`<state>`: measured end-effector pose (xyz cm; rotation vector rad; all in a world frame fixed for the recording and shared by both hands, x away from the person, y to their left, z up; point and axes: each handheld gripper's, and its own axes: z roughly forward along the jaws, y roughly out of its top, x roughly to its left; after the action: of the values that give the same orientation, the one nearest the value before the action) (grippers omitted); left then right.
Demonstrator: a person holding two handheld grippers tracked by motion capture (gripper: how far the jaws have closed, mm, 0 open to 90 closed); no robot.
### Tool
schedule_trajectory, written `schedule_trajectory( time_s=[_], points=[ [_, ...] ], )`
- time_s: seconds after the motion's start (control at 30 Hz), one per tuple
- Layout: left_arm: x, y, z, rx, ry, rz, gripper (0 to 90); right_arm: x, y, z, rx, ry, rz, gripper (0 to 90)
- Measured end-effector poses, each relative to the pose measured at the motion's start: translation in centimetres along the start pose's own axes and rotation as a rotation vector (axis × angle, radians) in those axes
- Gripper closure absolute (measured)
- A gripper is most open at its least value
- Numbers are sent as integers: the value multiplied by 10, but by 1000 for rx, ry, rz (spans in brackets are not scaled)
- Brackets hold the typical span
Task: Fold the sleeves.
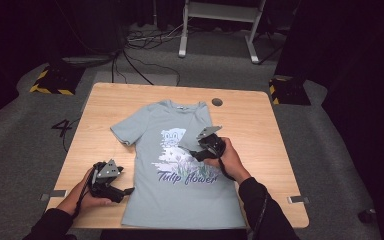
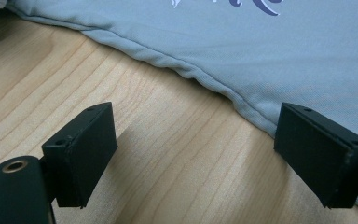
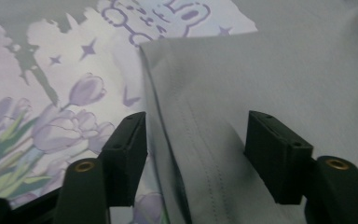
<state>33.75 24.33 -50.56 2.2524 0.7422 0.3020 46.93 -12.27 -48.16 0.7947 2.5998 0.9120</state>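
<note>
Fingers [image 3: 130, 161] of both grippers gape over the pale-blue tulip-print T-shirt [image 1: 180, 150], sleeve folded in.

Pale blue printed T-shirt [image 1: 180, 165] lies flat, right sleeve folded inward.

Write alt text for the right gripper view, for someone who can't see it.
The right hand-held gripper has its two black jaws open, straddling the stitched edge of a folded-over sleeve on a pale blue T-shirt. To the left of the fold lies the shirt's print of purple tulips, small stars and part of a cartoon figure.
</note>
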Motion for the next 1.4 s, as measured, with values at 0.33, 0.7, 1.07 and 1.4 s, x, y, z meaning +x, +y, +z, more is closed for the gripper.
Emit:
schedule_trajectory(
  time_s=[0.33,0.7,1.07,1.4],
  points=[
    [-3,4,4,2,-5,2,127,-12,-17,1,-38,20,61,315],
    [3,8,2,7,38,-44,188,-16,-37,-11,-70,19,75,315],
    [17,9,-1,13,103,-21,192,-15,-41,-23,-70,-3,41,259],
    [33,12,0,20,138,-52,189,-12,-56,-42,-68,2,22,247]
  ],
)
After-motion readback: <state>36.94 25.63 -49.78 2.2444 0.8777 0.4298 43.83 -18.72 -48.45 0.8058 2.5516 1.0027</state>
